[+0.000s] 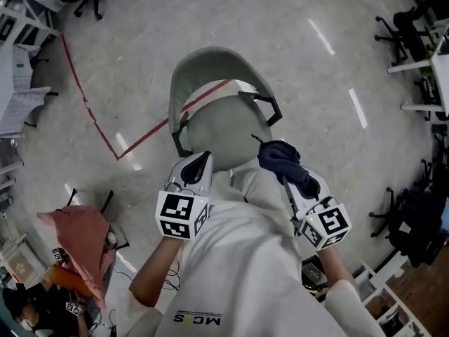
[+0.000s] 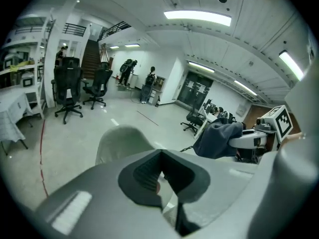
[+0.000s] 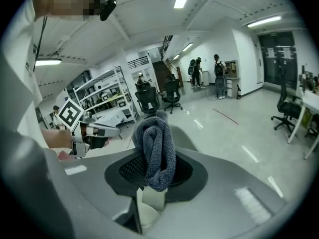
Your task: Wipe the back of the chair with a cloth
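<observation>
The grey-green shell chair (image 1: 219, 97) with black armrests stands just ahead of me, its backrest on the far side. My right gripper (image 1: 285, 175) hovers over the seat's right front and is shut on a dark blue knitted cloth (image 1: 279, 157), which bunches up out of the jaws (image 3: 155, 148). My left gripper (image 1: 199, 163) is beside it over the seat's left front, shut with nothing in it. In the left gripper view the chair's back (image 2: 122, 141) rises beyond the jaws, with the cloth (image 2: 217, 139) at the right.
A red tape line (image 1: 98, 125) crosses the floor under the chair. Black office chairs (image 2: 67, 91) and shelving stand at the left, desks and chairs (image 1: 421, 55) at the right. A pink cloth (image 1: 81, 241) hangs at lower left. People stand far off.
</observation>
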Tool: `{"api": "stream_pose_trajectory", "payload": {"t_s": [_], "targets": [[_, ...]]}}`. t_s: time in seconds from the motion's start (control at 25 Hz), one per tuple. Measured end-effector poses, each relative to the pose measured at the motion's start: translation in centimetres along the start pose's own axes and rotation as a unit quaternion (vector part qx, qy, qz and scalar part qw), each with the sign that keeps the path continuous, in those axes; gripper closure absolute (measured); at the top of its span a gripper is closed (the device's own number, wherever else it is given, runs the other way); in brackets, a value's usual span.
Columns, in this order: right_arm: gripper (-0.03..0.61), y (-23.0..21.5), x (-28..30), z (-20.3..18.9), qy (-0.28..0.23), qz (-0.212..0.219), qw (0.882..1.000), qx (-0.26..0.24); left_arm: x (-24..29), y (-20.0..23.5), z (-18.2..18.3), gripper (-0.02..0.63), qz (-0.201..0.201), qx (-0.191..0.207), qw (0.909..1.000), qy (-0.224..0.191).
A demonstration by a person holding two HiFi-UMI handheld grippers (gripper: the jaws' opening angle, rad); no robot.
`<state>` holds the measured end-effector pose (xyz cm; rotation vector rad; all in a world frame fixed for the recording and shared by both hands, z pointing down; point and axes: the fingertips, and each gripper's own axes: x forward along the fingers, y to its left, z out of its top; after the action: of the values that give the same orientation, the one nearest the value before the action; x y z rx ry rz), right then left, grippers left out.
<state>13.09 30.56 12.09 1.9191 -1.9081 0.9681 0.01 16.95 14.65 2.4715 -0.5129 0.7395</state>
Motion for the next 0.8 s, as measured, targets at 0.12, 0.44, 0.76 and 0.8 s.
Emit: {"api": "stream_pose_trajectory", "payload": {"t_s": [0.12,0.44,0.76,0.8], "targets": [[0.482,-1.2,2.2,1.6,0.005,0.025,1.000,-0.015,0.4,0.8,0.4,0.614,0.027,-0.022,0.9993,-0.012],[0.482,-5.1,9.2,4.3,0.003,0.052,0.997,-0.054,2.6,1.9,1.6,0.614,0.088,-0.048,0.9937,-0.049],[0.483,-7.8,15.4,5.0,-0.005,0.055,0.996,-0.069,6.2,1.6,1.2,0.614,0.130,-0.059,0.9884,-0.051],[0.483,-8.1,16.1,5.1,-0.008,0.054,0.996,-0.071,6.9,1.6,1.4,0.614,0.135,-0.061,0.9875,-0.054]]}}
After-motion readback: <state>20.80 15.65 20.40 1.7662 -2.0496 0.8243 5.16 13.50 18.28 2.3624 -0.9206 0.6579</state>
